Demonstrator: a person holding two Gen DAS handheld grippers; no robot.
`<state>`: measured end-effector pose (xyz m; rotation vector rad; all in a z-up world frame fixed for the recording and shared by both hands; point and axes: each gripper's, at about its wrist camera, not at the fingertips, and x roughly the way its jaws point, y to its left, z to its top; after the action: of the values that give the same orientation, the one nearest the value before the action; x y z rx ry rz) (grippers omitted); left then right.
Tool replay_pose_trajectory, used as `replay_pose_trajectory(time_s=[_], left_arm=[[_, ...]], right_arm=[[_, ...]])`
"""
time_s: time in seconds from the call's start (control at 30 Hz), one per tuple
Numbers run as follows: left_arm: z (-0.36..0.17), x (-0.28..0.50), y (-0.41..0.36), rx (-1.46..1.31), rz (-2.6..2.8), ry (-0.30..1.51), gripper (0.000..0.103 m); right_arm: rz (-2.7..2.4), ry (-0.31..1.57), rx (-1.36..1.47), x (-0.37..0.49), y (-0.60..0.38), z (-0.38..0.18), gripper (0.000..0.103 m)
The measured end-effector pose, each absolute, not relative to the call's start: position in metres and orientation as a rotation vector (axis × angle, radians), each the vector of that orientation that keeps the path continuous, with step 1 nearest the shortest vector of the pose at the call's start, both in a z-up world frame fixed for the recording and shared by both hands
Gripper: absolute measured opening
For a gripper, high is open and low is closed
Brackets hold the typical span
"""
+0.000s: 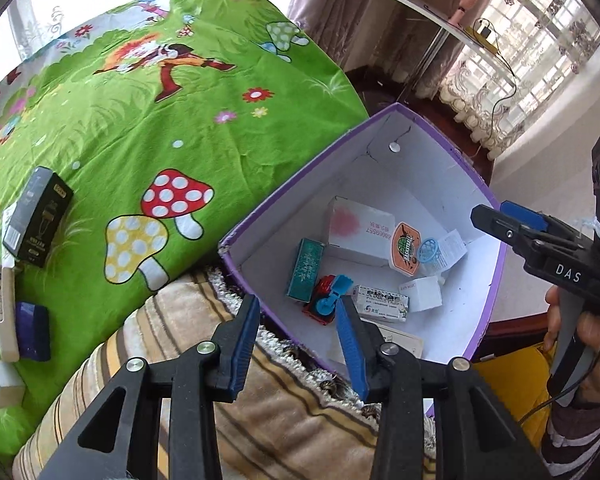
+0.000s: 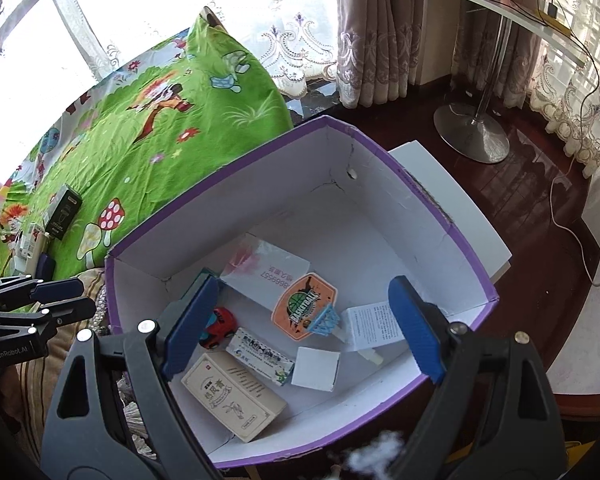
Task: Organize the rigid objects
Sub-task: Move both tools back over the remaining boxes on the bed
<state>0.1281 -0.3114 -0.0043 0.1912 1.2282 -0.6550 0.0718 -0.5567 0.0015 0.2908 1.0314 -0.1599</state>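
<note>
1. Left claw (image 1: 298,312) is seen partly open, nothing between the blue pads; it hangs over the near rim of the purple box (image 1: 496,276). A red toy car (image 1: 320,300) lies in the box just below it.
2. Right claw (image 2: 300,312) is spread wide and empty, poised above the box interior.
3. Task items: several are already in the box – toy car, a teal carton (image 1: 305,270), a white carton (image 1: 360,226), an orange basketball tag (image 1: 406,248), a beige carton (image 2: 234,398), a small white cube (image 2: 316,368). Others are left on the bed w/ the green cartoon sheet (image 1: 140,128): a black carton (image 1: 38,216), a dark blue block (image 1: 32,336), white cartons at the frame edge.
4. Risks, as judged:
   - Box rests on the bed edge/striped blanket (image 1: 260,420), partly over the floor, so a push on a wall could tip or slide it.
   - Box walls are thin card, cracked near a corner; a claw catching the rim could tear it further.
   - Remaining cartons lie flat on soft fabric; sheet could be pinched along w/ a carton.
   - Both claws work close together; a collision is possible over the box.
5. Materials: cartons are light, smooth printed card, squared edges, likely to crush if squeezed hard. Toy car is hard glossy plastic, rounded, apt to roll. Sheet is wrinkled cotton; blanket is fuzzy w/ a fringed edge.
</note>
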Motion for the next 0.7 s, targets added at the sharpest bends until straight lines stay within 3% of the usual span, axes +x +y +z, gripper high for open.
replay_pose_trajectory(time_s=[0.7], left_arm=[[0.015,0.134,-0.148,-0.056,-0.404,1.087,0.042]], right_arm=[[0.085,1.013,0.152,0.107,-0.422,0.031,0.089]])
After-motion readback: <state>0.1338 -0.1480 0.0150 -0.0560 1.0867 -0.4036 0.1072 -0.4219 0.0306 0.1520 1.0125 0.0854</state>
